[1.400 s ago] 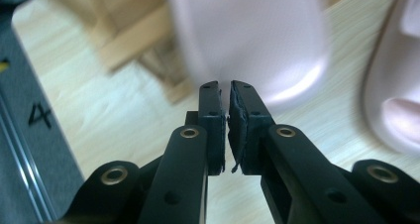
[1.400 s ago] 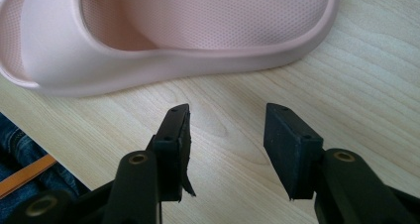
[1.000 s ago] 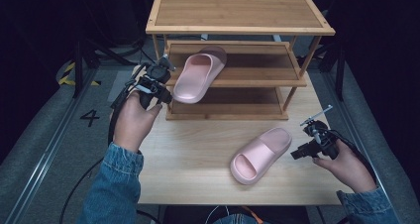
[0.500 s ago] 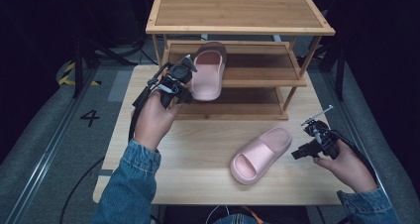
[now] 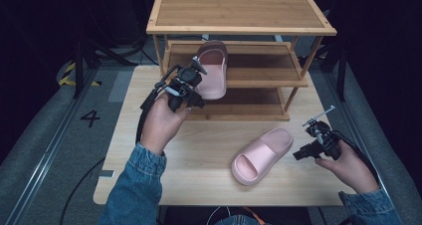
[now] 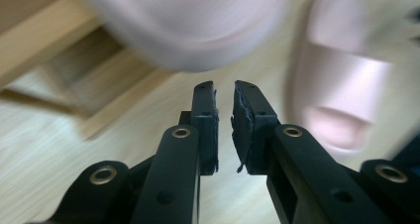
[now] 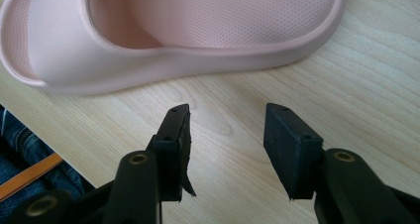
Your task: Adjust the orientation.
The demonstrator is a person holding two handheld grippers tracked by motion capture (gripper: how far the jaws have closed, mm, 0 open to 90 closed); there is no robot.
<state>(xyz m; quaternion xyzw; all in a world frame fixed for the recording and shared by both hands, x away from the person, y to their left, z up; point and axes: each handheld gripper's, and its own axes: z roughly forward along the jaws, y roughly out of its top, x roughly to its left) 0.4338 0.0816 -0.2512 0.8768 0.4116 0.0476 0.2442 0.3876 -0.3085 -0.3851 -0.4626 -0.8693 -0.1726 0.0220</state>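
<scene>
**Mia:** What is on the far left?

**Ben:** A grey floor with a white number four painted on it. Next comes the pale wooden table.

**Mia:** And the left hand?

**Ben:** The left hand comes out of a blue denim sleeve. It holds the black left gripper up by the front of the wooden shoe rack with three shelves.

**Mia:** Is the left gripper holding anything?

**Ben:** No. In the left gripper view its two black jaws stand almost together, with a thin gap between the pads. Nothing is in that gap. The jaws have just been opening a little.

**Mia:** Where is the first shoe?

**Ben:** A soft pink rubber slipper lies on the middle shelf of the rack. Its near end hangs over the shelf's front edge, just beside the left gripper. In the left gripper view it is a blurry pink shape just past the jaw tips.

**Mia:** And the other one?

**Ben:** The second pink rubber slipper lies flat on the table, right of the middle, in front of the rack.

**Mia:** What about the right side?

**Ben:** The right hand holds the black right gripper low over the table, pointing at that slipper. Its jaws are spread apart with only bare table between them. The slipper lies near the tips, not touching them.
</scene>
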